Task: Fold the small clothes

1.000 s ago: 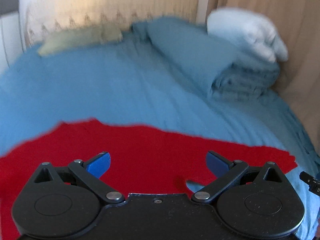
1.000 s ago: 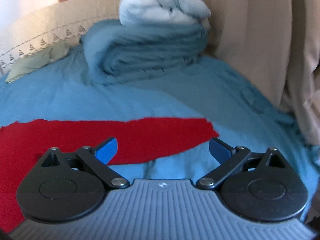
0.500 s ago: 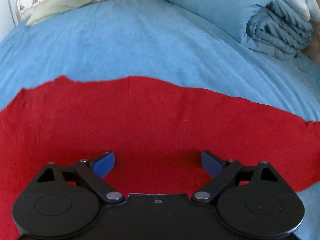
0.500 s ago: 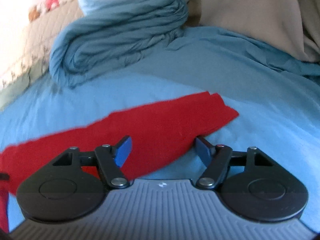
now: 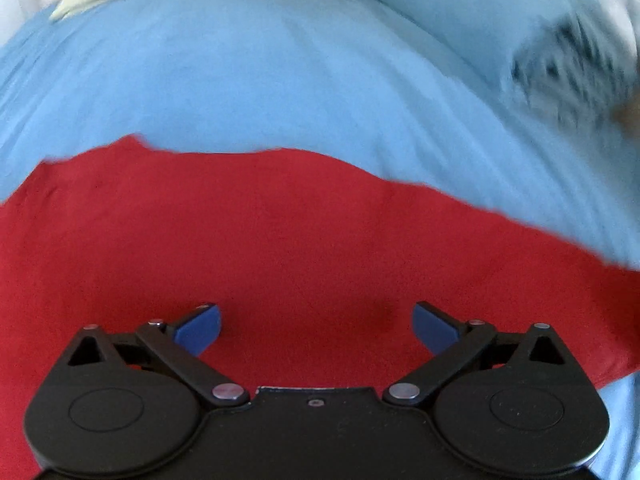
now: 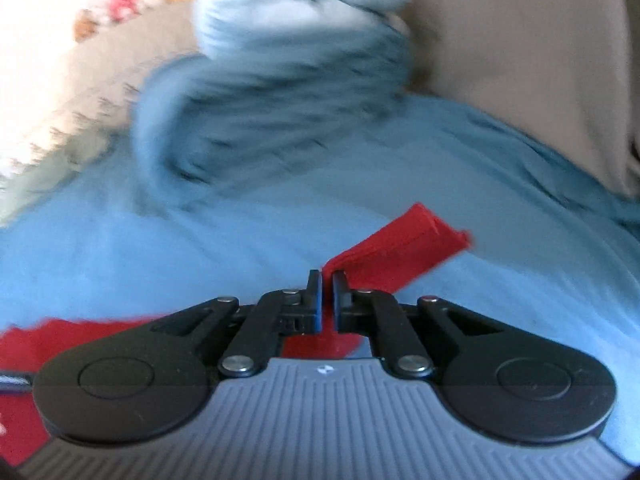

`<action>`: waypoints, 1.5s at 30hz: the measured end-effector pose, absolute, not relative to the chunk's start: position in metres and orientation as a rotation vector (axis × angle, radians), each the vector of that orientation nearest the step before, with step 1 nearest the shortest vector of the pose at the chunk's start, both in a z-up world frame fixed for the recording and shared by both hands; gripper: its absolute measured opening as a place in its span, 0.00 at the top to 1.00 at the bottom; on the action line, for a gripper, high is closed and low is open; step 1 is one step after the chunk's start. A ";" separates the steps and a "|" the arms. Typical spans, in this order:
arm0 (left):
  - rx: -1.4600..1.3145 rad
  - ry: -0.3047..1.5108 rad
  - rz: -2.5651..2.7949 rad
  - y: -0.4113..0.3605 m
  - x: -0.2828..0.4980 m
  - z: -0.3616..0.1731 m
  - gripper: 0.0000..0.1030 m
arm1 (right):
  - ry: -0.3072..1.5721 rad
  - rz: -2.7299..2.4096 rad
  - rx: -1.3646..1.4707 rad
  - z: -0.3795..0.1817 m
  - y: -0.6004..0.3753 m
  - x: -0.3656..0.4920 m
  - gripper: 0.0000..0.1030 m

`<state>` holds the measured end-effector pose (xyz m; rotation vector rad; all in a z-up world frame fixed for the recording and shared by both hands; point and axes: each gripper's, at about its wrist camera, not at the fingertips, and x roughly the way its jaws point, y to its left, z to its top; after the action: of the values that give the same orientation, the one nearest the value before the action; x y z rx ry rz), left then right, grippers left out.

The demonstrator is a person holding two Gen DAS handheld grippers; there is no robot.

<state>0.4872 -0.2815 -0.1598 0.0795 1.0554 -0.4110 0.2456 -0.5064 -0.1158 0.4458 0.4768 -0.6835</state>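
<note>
Cloth this thin and limp, the flat red knit garment (image 5: 304, 248) spread on the blue bedsheet (image 5: 280, 80), will sag and slide unless held by its edges. The right gripper (image 6: 327, 300) has just closed, pinching the garment's far right corner. The left gripper (image 5: 316, 326) hangs spread wide over the near middle, gripping nothing; the near hem looks the best hold.

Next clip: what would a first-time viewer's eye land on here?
The red garment, spread across the blue bedsheet, fills the left wrist view, with the open left gripper poised over it. In the right wrist view, the right gripper is shut on the garment's lifted corner, a rolled blue duvet behind.
</note>
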 end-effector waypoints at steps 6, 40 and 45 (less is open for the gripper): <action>-0.019 0.976 -0.307 -0.172 0.474 -0.109 0.00 | 0.332 -0.406 0.380 -0.031 -0.414 0.313 0.80; -0.335 0.943 -0.312 0.014 0.431 -0.153 0.23 | 0.580 0.260 -0.046 -0.146 -0.129 0.340 0.16; -0.394 0.917 -0.263 -0.008 0.449 -0.165 0.30 | 0.591 0.204 -0.029 -0.160 -0.160 0.307 0.16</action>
<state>0.4486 -0.0078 -0.1647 -0.3943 0.9174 -0.2634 0.3071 -0.1597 -0.1605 -0.0294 0.5912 0.2041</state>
